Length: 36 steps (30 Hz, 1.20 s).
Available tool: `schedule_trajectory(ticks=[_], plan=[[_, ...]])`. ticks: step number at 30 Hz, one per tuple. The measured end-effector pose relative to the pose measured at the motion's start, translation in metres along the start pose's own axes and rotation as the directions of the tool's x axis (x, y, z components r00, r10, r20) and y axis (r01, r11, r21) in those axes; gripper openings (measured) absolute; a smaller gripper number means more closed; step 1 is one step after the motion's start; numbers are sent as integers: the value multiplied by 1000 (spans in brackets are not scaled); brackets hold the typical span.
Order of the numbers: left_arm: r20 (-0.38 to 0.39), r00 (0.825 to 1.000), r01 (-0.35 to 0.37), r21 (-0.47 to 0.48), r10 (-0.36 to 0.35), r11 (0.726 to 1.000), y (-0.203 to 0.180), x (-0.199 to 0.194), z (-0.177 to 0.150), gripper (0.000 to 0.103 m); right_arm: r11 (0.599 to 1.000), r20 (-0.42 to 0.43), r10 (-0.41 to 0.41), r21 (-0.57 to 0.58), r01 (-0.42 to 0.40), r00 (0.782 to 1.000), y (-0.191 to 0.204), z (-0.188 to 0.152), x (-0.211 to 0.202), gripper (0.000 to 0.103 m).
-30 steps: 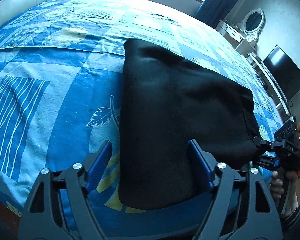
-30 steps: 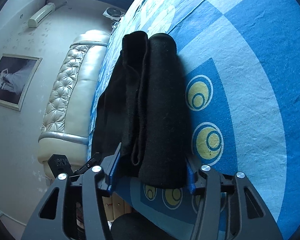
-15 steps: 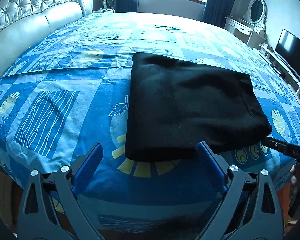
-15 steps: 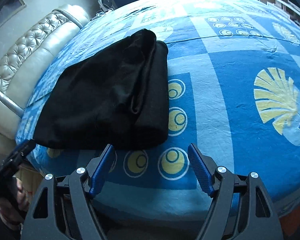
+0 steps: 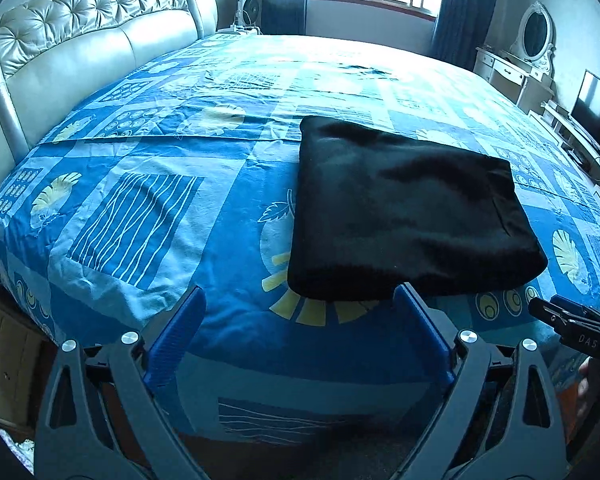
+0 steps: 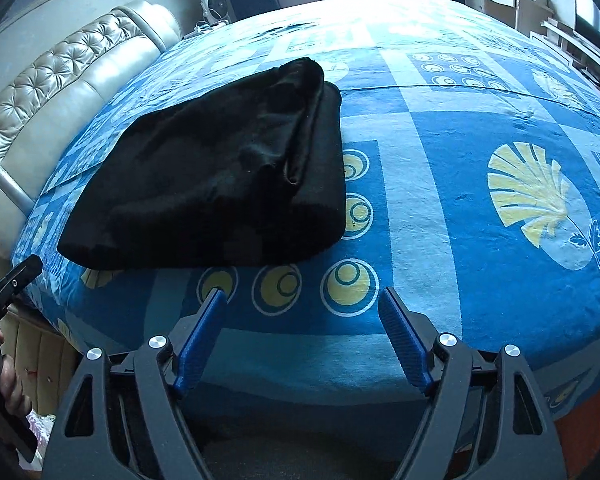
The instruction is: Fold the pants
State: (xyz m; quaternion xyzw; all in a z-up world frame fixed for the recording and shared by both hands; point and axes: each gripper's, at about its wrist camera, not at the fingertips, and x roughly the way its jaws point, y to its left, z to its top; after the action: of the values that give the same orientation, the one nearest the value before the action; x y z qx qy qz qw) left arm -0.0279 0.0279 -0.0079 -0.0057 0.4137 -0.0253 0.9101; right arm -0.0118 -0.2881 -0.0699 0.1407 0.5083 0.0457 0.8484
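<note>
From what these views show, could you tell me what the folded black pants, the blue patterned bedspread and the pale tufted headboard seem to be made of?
Folded black pants: soft, matte, thick knit or fleece, probably; rounded bulky folds, no sheen.
Blue patterned bedspread: printed woven cloth, likely cotton; fine wrinkles, flat finish.
Pale tufted headboard: leather or a leather look-alike; glossy highlights and buttoned dimples.

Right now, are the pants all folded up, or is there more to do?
They look folded: the black pants lie as a compact stacked rectangle on the blue bedspread, with layered edges showing in the right wrist view. Nothing is in hand: the left gripper and right gripper are both open, empty and clear of the cloth. At most, the slightly bunched top layer could use a little tidying.
</note>
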Motion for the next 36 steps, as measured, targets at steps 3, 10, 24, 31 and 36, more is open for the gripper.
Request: schedule_trajectory(ticks=[3,10,24,31,36], plan=[[12,1000,9,24,-10,1000,-2,0,0,95,1000,5,-4,-6,4,1000,2,-2,-2,77],[1,1000,-10,104,10,994,-17,2,-4,95,1000,11,-10,-24,10,1000,7,-3,-3,77],[36,999,4,103,-8,995,-18,-8,-2,95,999,57,-22,-26,24,998,12,-1,-12,77],[41,999,24,85,-28,996,-17,-11,-1,95,999,63,-26,-36,28,998,16,-3,-13,77],[44,999,23,88,-27,996,-19,-11,-1,95,999,62,-24,-47,27,998,18,-3,-13,77]])
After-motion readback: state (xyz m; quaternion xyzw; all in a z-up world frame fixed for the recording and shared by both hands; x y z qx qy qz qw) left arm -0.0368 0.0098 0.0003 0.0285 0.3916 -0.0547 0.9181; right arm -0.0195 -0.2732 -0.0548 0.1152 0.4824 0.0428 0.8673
